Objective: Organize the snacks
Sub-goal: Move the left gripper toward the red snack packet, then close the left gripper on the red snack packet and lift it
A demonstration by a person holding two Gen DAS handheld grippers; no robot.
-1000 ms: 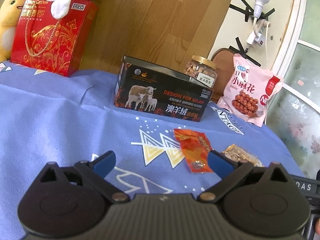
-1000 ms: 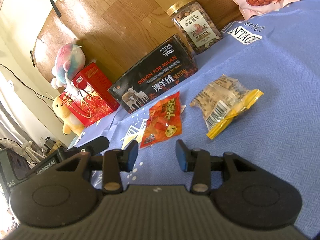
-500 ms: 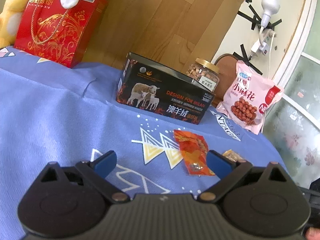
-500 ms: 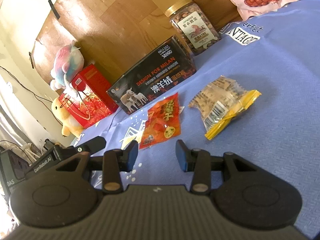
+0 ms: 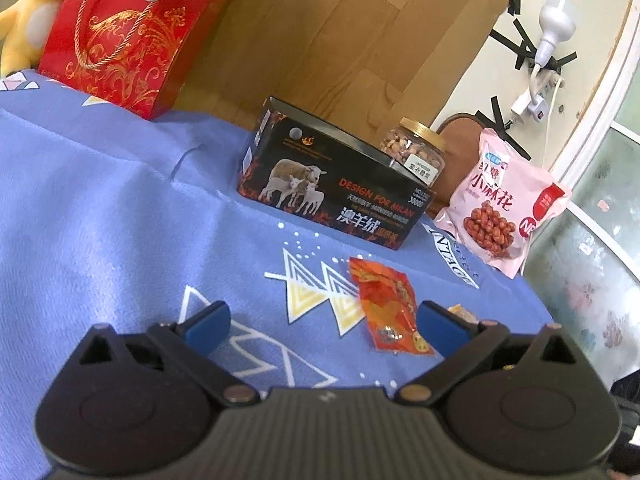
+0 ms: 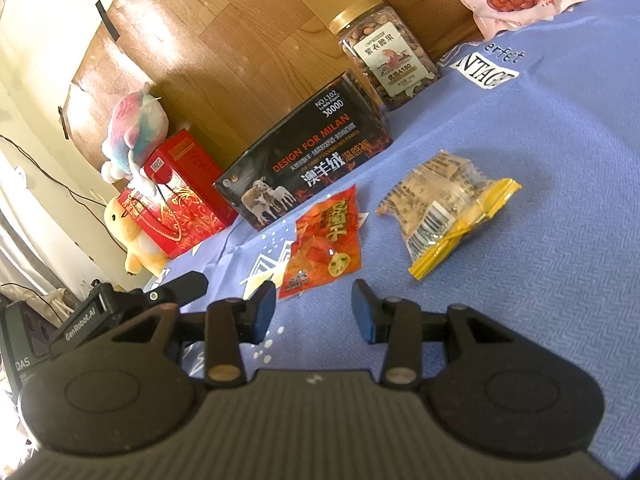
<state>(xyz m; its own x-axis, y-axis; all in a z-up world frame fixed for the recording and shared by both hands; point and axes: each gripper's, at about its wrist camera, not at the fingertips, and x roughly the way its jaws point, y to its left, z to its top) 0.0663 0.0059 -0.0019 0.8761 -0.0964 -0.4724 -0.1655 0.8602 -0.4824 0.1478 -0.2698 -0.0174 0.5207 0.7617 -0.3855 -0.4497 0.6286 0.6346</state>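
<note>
on blue cloth (image 6: 540,280) | 2 small packets: orange packet (image 6: 326,246), clear packet (image 6: 442,208) | 1 jar (image 6: 386,62)

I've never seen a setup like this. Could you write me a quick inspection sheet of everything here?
Surface: blue patterned cloth.
Job's things: orange snack packet and clear packet with yellow edge lying flat; black open box; nut jar; pink snack bag.
Clutter: red gift box, plush toys.
Grippers: left hand-held gripper and right hand-held gripper open, empty.
Cables: white plug lead on wall.
Surroundings: wooden board, window.
</note>
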